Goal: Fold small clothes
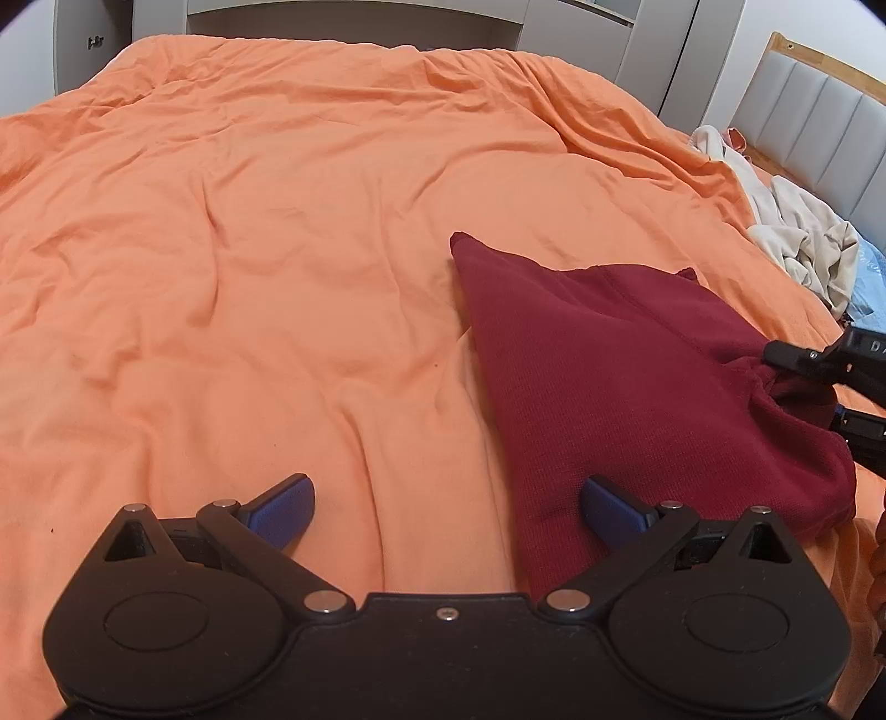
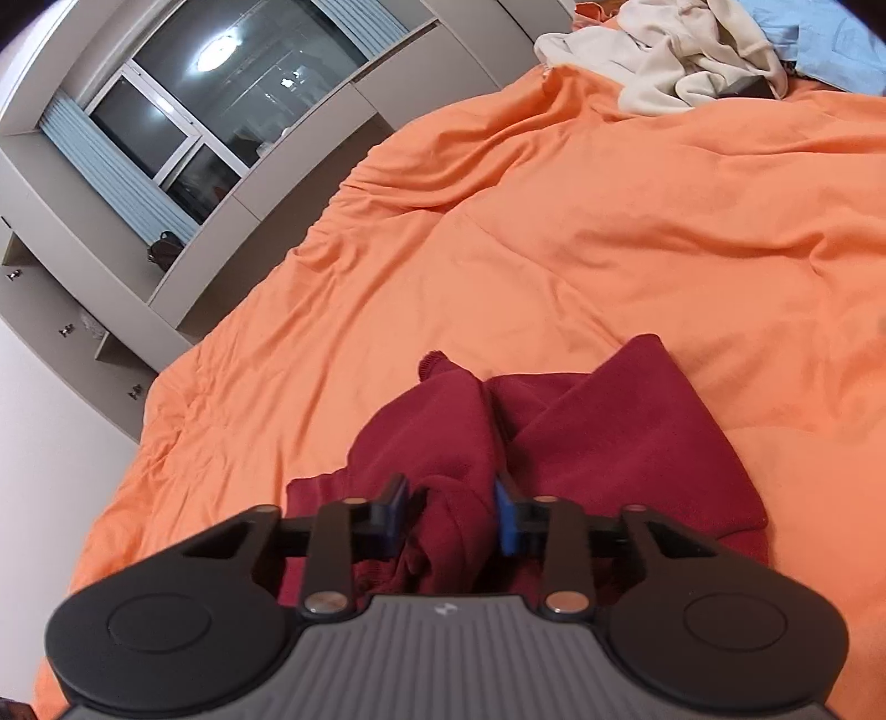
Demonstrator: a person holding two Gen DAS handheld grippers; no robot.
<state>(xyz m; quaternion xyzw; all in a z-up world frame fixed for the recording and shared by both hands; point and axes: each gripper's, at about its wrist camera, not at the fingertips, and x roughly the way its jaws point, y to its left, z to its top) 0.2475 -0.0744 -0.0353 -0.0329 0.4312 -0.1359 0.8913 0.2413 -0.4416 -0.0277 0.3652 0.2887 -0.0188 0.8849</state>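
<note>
Orange duvet [image 1: 277, 249] underneath; maroon garment [image 1: 637, 376] bunched inside clamped right gripper [image 2: 451, 515]; left gripper [image 1: 447, 507] spread, garment edge beside right fingertip.

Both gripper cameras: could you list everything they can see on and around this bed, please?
Duvet: one, orange, rumpled, covering the whole bed.
Red garment: one, dark red knit, lying on the duvet in front of both grippers, partly bunched.
Pile of clothes: one heap, cream, at the far edge of the bed.
Blue fabric: one piece, light blue, beside the cream heap.
Headboard: one, grey padded panels with a wooden rim, behind the heap.
Window: one, dark glass with pale blue blinds, set in grey cabinets.
Left gripper: one, black with blue pads, open, holding nothing, above the garment's near edge.
Right gripper: one, black with blue pads, shut on a bunch of the red garment.
</note>
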